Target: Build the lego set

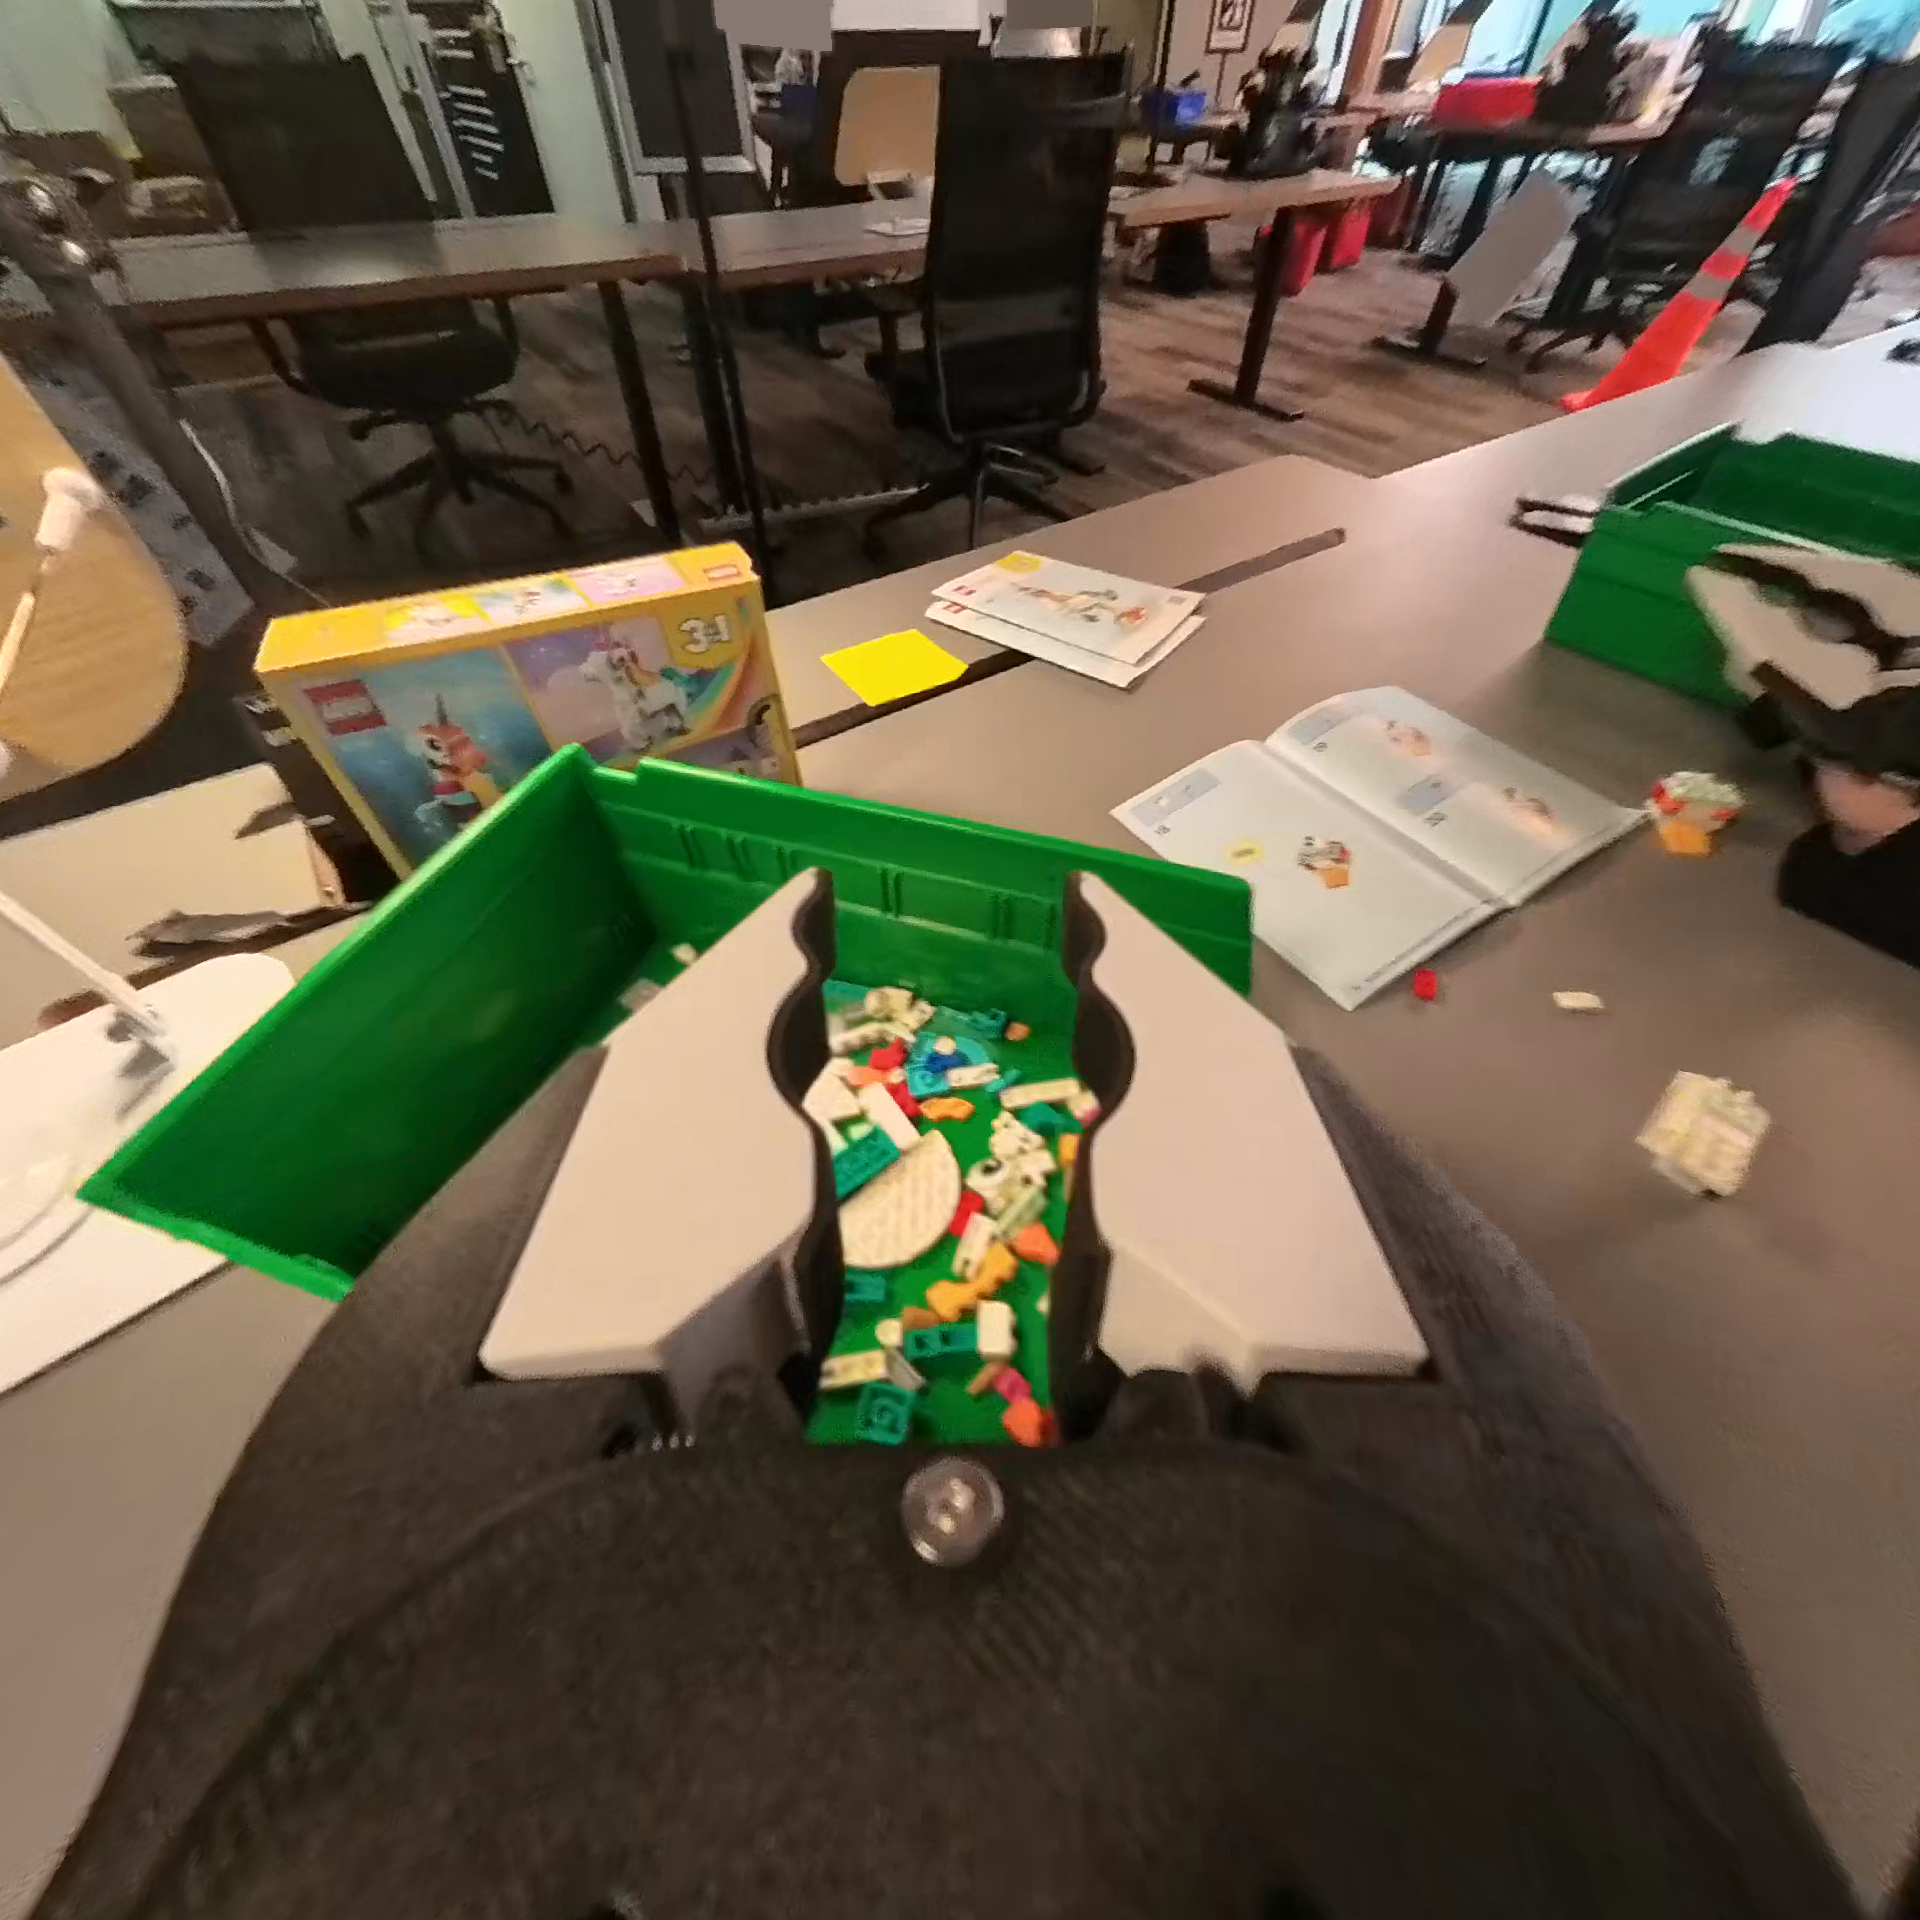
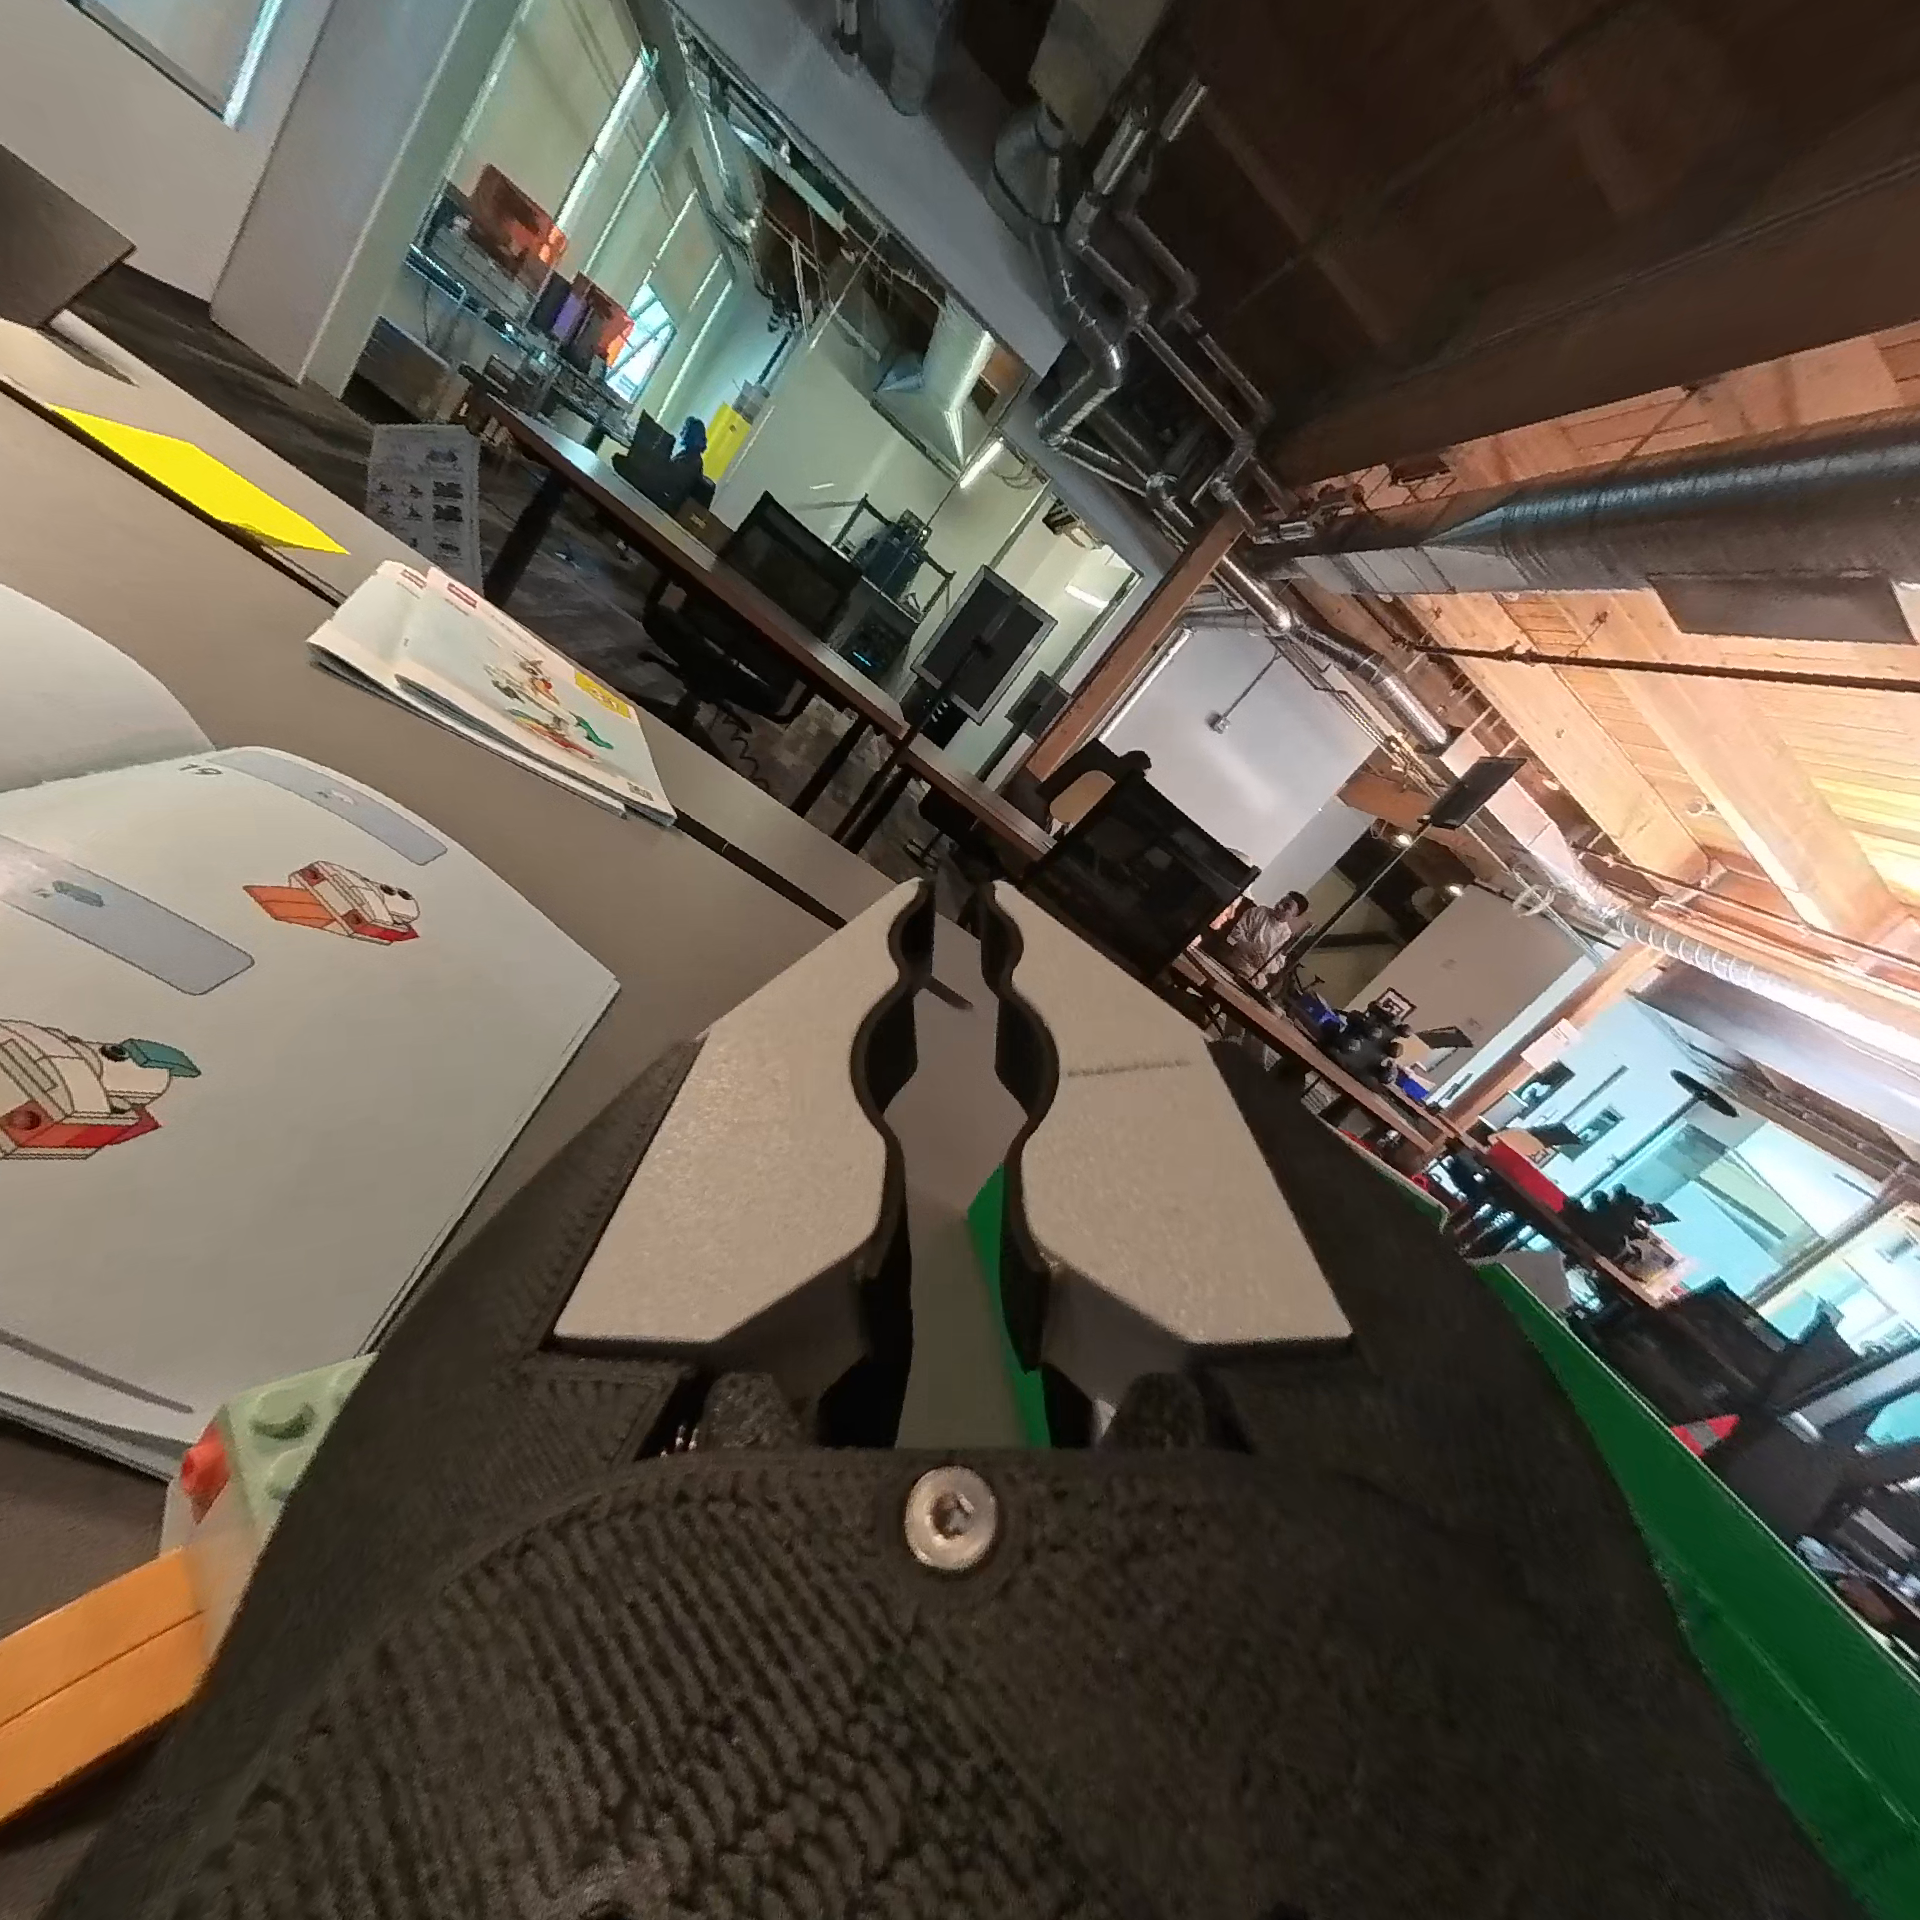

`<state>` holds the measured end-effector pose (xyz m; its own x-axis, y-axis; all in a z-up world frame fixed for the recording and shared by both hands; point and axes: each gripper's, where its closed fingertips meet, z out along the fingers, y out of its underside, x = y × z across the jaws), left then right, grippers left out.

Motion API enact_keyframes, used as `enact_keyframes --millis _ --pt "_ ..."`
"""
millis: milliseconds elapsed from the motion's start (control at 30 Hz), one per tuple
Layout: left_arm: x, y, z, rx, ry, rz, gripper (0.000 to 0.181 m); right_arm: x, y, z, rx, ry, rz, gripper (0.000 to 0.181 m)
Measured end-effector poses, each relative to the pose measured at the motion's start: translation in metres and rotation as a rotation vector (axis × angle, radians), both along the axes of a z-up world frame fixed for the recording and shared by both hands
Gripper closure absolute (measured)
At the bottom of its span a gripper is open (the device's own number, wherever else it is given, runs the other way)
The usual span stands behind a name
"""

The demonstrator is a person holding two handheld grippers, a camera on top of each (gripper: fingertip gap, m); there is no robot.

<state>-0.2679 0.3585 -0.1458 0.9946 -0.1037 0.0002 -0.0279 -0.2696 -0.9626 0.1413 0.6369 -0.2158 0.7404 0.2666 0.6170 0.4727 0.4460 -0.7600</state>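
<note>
My left gripper (image 1: 948,894) is open and empty, hovering over a green bin (image 1: 416,1039) that holds several loose lego pieces (image 1: 935,1143), seen between its fingers. An open instruction booklet (image 1: 1382,831) lies on the table to the right. A small white, red and orange build (image 1: 1688,810) stands at the booklet's far corner. My right gripper (image 1: 1808,644) rests beside that build. In the right wrist view this gripper (image 2: 956,894) is tilted low over the table, its jaws a narrow gap apart with nothing between them. The build (image 2: 249,1434) sits at its lower left, next to the booklet (image 2: 260,1039).
A white brick cluster (image 1: 1704,1132), a tiny red piece (image 1: 1427,982) and a white piece (image 1: 1577,1001) lie loose on the table. The lego box (image 1: 520,707) stands behind the bin. Closed booklets (image 1: 1070,613), a yellow note (image 1: 894,665) and a second green bin (image 1: 1766,540) sit farther back. Tip to tip, the grippers are about 50 cm apart.
</note>
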Motion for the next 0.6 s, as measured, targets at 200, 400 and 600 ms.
enact_keyframes --millis 200,400,600 --pt "0.064 -0.075 -0.037 -0.107 -0.055 -0.041 0.141 -0.003 -0.002 0.0 0.003 -0.006 0.016 0.175" --pt "0.157 -0.154 -0.114 -0.218 -0.078 -0.003 0.155 -0.007 -0.005 0.0 0.005 -0.007 0.044 0.174" --pt "0.183 -0.179 -0.158 -0.325 0.003 0.113 0.164 -0.01 -0.008 0.0 0.002 0.001 0.078 0.175"
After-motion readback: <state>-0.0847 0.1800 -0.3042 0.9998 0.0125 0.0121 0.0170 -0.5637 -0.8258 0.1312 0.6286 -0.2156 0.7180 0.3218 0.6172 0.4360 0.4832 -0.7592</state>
